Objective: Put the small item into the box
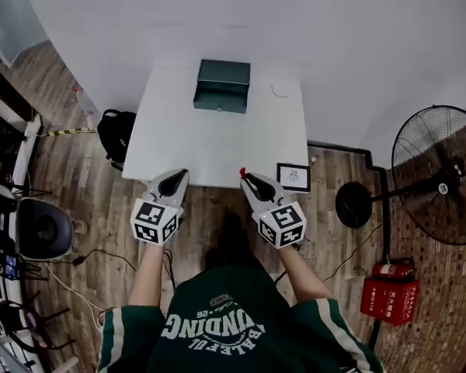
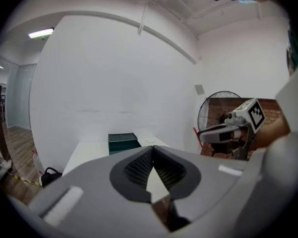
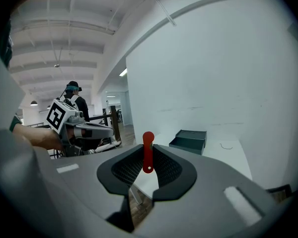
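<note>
- Dark green box (image 1: 222,85): sits at the far edge of the white desk (image 1: 217,142); inside not visible from any view.
- Thin wire (image 1: 278,93): lies on the desk just beside the box, on its right.
- Right claw (image 1: 247,179): pinches the small red item (image 3: 147,152) upright between its pads, rounded top poking above them.
- Left claw (image 2: 151,152): pressed together at the tips.
- Both claws: hover side by side short of the desk's near edge, over the wooden floor (image 1: 85,200).
- Small red item: well apart from the box, across the whole desk.
</note>
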`<state>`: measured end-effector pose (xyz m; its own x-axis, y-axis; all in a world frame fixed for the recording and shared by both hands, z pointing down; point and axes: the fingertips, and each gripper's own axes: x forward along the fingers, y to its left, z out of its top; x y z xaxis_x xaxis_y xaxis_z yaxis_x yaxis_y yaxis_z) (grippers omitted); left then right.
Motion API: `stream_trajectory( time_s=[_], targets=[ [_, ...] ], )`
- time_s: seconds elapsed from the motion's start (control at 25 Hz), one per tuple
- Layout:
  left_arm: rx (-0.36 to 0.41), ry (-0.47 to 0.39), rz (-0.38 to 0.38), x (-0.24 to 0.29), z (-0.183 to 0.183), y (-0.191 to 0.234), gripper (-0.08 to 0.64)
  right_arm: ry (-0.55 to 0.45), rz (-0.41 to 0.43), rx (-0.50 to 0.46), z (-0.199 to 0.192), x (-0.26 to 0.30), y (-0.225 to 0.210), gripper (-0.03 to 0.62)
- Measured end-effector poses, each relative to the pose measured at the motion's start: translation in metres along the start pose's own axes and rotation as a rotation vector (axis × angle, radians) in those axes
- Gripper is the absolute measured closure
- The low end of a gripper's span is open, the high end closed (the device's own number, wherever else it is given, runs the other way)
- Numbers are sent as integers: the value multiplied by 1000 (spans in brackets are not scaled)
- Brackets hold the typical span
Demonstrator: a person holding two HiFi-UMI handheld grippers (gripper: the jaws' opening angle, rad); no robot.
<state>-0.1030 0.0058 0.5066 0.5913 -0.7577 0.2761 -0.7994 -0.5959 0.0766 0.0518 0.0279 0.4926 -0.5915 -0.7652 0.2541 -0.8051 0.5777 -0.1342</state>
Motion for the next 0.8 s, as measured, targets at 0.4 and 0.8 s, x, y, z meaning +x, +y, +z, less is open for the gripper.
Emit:
stream_trajectory(
  time_s=[0.4,0.8],
  targets=[
    [0,14,19,95,26,76,508,-3,18,21,28,103,-76,535],
    [-20,5,60,195,72,138,508,6,73,16,76,199,-159,535]
  ],
)
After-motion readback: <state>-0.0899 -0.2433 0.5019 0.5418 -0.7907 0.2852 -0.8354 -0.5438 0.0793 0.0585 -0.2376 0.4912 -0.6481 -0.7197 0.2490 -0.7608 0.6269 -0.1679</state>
